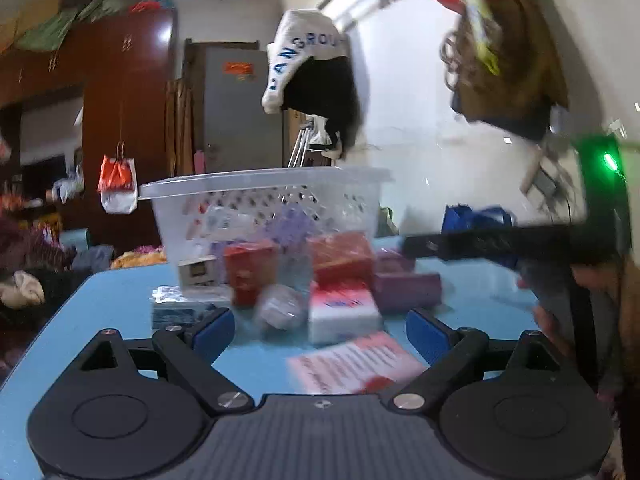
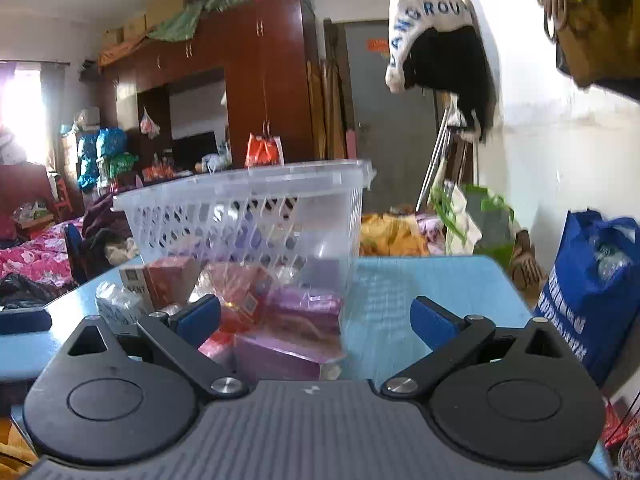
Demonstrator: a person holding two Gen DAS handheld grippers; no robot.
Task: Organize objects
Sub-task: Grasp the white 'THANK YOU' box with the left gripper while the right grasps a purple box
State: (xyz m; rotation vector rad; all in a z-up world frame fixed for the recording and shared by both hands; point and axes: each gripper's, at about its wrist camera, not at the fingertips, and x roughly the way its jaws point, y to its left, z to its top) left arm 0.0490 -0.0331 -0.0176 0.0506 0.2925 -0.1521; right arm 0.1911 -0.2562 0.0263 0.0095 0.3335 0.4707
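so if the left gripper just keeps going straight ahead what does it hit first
Probably the white and red box, which lies just beyond the open left gripper, roughly on its centre line. The pink leaflet lies flat under the jaws. Blur makes depth uncertain.

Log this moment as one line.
left gripper: open, empty | right gripper: open, empty | basket: on table | boxes: piled outside
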